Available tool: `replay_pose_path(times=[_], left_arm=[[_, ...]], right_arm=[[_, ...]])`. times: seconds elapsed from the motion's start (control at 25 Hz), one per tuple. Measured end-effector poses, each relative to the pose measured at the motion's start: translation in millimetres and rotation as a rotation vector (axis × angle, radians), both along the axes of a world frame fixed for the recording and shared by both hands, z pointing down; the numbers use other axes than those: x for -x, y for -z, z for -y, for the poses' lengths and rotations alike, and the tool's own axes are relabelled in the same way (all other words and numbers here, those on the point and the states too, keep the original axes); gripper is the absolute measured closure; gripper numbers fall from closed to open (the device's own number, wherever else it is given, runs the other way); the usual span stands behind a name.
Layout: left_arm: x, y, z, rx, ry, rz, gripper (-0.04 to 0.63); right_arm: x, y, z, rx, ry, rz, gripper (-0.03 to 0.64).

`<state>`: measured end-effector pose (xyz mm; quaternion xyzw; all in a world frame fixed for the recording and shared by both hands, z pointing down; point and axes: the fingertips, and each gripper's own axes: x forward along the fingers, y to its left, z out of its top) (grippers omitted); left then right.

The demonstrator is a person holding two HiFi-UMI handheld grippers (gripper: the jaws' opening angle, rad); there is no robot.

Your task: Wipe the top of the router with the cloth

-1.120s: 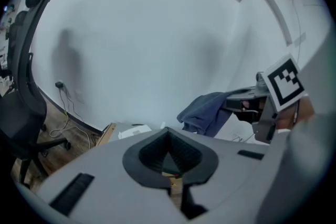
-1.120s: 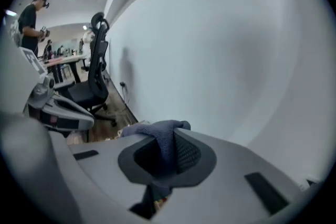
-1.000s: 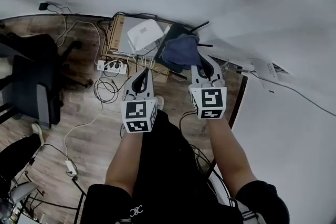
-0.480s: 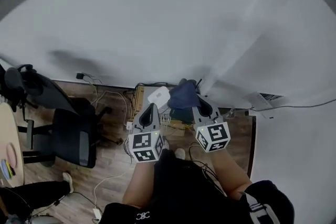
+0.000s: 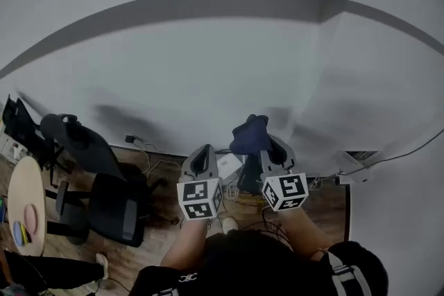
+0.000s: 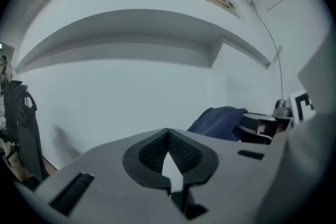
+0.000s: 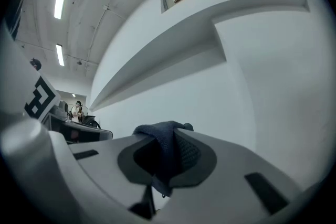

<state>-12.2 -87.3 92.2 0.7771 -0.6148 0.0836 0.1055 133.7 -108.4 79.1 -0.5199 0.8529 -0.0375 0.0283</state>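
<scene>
Right gripper point(image 5: 271, 148) clamped on the dark blue cloth point(image 5: 248, 134), held up against the white wall point(image 5: 208, 59) (bunched above the jaws). Left gripper point(image 6: 168, 135) alongside, jaws together, empty.

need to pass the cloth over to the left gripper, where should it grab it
Probably the loose bunch of the cloth that bulges out beyond the right gripper, whose jaws pinch only a fold. Come from the left, where the left gripper sits shut and empty; open it first.
</scene>
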Motion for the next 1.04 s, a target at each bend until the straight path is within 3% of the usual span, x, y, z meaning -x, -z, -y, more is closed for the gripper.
replay_pose_path(times=[0.16,1.04], left_arm=[[-16,22,3,-0.049,-0.026,0.013,0.601],[-44,28,5,-0.054,-0.032,0.038,0.601]], right_arm=[[-7,17,4,-0.015,-0.011,0.018,0.601],[-36,26,10,-0.022,-0.062,0.045,0.600]])
